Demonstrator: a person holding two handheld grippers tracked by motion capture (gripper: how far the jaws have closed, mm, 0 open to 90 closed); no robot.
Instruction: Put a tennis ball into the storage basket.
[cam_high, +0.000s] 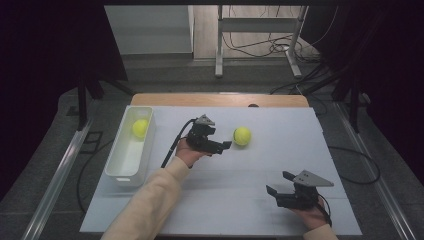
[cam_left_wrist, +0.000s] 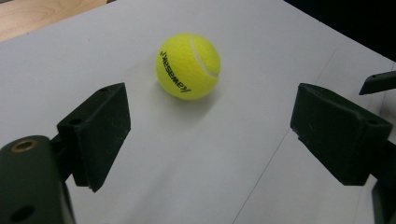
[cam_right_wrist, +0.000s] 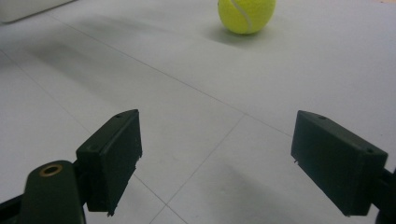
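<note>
1. A white tabletop with a wooden far edge stands on a grey floor.
2. A white metal frame stands beyond it, black cables tangled underneath.
3. Darkness flanks both sides.

Two fuzzy yellow-green tennis balls are counted: one on the white table sheet and one inside the tray. One long white plastic tray is seen at the left edge of the one white-covered table. Two black two-jaw handheld grippers are counted, the left gripper and the right gripper, each borne by one hand.
</note>
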